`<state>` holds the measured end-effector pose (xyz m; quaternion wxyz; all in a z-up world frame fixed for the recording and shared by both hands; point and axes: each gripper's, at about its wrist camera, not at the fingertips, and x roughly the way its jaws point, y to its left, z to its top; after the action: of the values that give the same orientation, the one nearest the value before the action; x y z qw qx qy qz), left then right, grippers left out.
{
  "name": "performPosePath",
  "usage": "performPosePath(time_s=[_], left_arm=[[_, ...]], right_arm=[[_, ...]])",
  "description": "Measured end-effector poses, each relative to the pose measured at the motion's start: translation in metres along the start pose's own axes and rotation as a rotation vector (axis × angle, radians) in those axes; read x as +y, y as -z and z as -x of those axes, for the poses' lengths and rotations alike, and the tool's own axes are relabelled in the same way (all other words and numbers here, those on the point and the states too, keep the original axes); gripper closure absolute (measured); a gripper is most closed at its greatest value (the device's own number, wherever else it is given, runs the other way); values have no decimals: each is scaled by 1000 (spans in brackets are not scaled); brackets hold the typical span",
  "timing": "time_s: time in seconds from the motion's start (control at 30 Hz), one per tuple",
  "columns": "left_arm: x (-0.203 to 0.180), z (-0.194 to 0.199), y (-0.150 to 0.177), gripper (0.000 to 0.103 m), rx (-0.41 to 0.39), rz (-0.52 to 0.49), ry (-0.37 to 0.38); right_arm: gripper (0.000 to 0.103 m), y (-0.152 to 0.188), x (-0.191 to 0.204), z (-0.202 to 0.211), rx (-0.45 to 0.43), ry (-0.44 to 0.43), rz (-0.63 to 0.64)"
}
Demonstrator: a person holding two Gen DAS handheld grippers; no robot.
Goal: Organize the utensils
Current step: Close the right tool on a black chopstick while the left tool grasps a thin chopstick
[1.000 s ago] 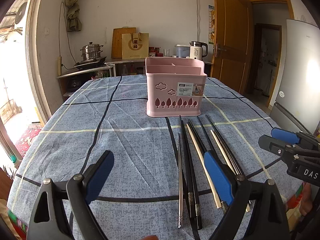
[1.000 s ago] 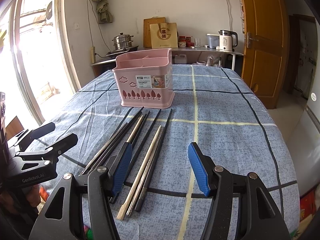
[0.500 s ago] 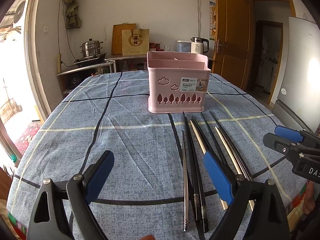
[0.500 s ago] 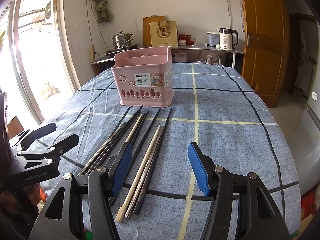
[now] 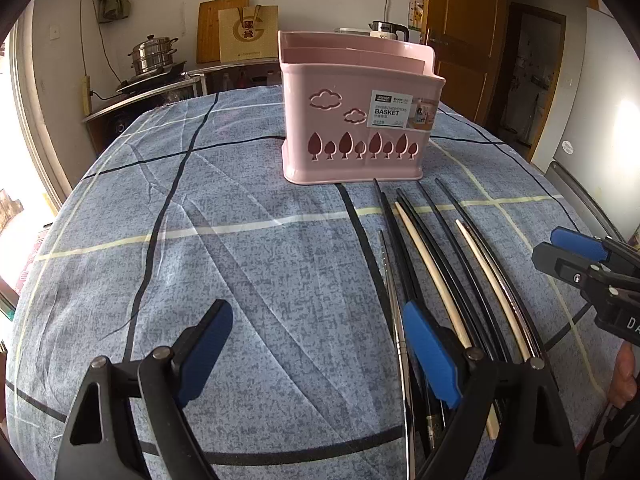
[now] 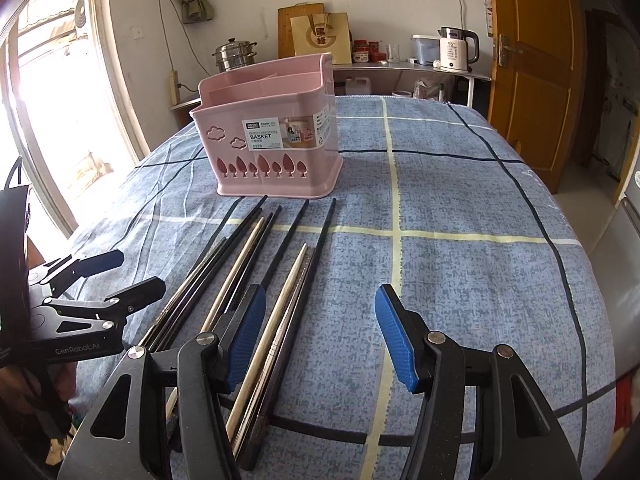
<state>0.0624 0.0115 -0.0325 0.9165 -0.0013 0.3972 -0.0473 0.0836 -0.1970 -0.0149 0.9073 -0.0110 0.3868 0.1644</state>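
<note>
Right wrist: right claw (image 6: 320,336) closing, empty, angled down over chopsticks (image 6: 280,304).

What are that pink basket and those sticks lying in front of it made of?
Pink basket: likely moulded plastic, smooth with tree-shaped cutouts. Black chopsticks: matte, maybe plastic or lacquered wood. Pale chopstick: looks like bare wood or bamboo. Silvery chopstick: shiny, probably steel.

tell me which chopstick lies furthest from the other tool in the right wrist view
The black chopstick at the right edge of the row. Its tip reaches up close to the basket, and a pale one lies just left of it.
</note>
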Motion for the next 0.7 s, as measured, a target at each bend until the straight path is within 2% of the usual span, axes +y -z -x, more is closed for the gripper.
performPosePath(time_s=[0.1, 0.37, 0.7], left_arm=[[-2, -5, -1, 16, 24, -9, 25], [-5, -20, -3, 18, 81, -11, 31], [-7, -26, -5, 18, 93, -19, -12]], right_arm=[[53, -3, -1, -11, 24, 10, 4], [60, -5, -3, -35, 96, 30, 2], [60, -7, 3, -38, 113, 46, 23]])
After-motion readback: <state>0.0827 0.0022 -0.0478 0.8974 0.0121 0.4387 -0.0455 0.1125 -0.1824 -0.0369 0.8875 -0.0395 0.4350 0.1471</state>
